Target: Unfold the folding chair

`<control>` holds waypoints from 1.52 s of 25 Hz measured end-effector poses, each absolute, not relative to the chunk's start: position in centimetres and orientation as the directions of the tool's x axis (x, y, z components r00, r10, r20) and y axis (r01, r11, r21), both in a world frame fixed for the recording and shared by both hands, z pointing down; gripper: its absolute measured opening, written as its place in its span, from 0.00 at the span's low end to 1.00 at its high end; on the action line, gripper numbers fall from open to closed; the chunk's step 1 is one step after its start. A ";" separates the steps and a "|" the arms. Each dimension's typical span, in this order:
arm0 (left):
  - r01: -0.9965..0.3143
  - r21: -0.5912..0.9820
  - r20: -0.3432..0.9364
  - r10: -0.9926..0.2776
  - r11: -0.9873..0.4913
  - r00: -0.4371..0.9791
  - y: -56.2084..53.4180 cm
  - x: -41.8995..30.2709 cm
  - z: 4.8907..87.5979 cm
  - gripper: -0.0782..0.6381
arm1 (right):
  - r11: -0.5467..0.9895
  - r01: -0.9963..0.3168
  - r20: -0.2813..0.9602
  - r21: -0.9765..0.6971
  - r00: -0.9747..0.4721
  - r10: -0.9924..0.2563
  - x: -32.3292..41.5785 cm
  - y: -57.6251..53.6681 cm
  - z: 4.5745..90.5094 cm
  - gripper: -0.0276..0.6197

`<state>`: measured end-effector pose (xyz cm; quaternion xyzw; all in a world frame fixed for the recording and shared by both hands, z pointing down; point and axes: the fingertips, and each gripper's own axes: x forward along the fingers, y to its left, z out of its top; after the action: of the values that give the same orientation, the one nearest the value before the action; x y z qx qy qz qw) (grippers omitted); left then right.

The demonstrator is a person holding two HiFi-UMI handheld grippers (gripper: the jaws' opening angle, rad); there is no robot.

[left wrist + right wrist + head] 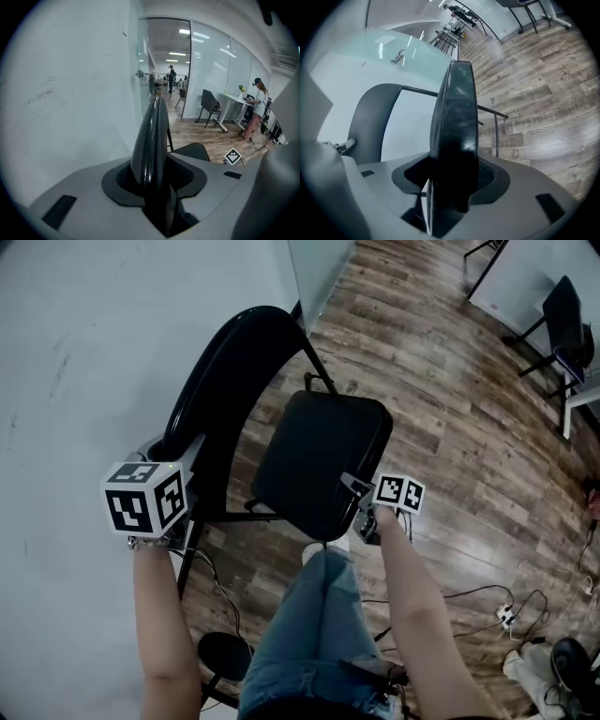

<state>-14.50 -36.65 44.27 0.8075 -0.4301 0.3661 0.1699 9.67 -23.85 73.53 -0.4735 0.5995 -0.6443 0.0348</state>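
Observation:
A black folding chair stands by a white wall, its seat (319, 460) swung partly down from the curved backrest (225, 381). My left gripper (173, 460) is shut on the backrest's top edge; in the left gripper view the backrest (151, 140) rises edge-on from between the jaws. My right gripper (366, 507) is shut on the seat's front edge. In the right gripper view the seat (454, 131) stands edge-on between the jaws, with the backrest (370, 122) at the left.
A white wall (84, 352) runs along the left, meeting a glass partition (140, 65). Cables (487, 601) and a power strip lie on the wood floor at the right. Another chair (567, 320) stands far right. My legs (314, 634) are just behind the seat.

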 end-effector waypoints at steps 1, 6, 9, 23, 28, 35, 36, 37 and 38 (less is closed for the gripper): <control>-0.819 -0.034 0.740 -0.565 -0.573 0.365 -36.6 -14.5 44.4 0.30 | -0.284 -0.517 0.568 -0.808 -0.552 -0.610 9.8 -23.7 73.8 0.39; -0.817 -0.013 0.746 -0.550 -0.576 0.376 -36.4 -14.1 45.0 0.29 | -0.297 -0.509 0.571 -0.808 -0.551 -0.608 10.5 -23.2 74.9 0.57; -0.813 0.010 0.747 -0.536 -0.582 0.393 -36.5 -14.1 46.0 0.29 | -0.313 -0.520 0.588 -0.795 -0.533 -0.608 11.3 -22.5 76.5 0.64; -0.817 0.015 0.748 -0.536 -0.576 0.391 -34.4 -12.0 50.4 0.30 | -0.371 -0.651 0.736 -0.663 -0.474 -0.483 15.4 -18.2 86.0 0.75; -0.818 0.006 0.748 -0.540 -0.575 0.385 -34.0 -10.7 50.5 0.30 | -0.367 -0.694 0.779 -0.620 -0.484 -0.399 16.0 -17.4 88.0 0.79; -0.821 -0.037 0.750 -0.559 -0.570 0.354 -33.8 -9.9 51.2 0.31 | -0.364 -0.683 0.767 -0.633 -0.489 -0.416 17.1 -16.6 90.0 0.81; -0.820 -0.033 0.749 -0.557 -0.571 0.357 -33.9 -10.1 51.5 0.31 | -0.366 -0.681 0.766 -0.634 -0.491 -0.415 17.1 -16.5 90.3 0.81; -0.820 -0.028 0.749 -0.555 -0.572 0.362 -34.1 -10.3 51.9 0.32 | -0.370 -0.678 0.766 -0.635 -0.494 -0.411 17.1 -16.4 90.7 0.81; -0.820 -0.020 0.749 -0.551 -0.573 0.367 -34.2 -10.5 52.3 0.32 | -0.374 -0.673 0.765 -0.638 -0.498 -0.407 17.1 -16.3 91.0 0.81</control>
<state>-10.53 -34.22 52.28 0.8065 -0.4249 0.3685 0.1820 17.14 -16.30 91.04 -0.4908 0.5504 -0.6680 -0.0997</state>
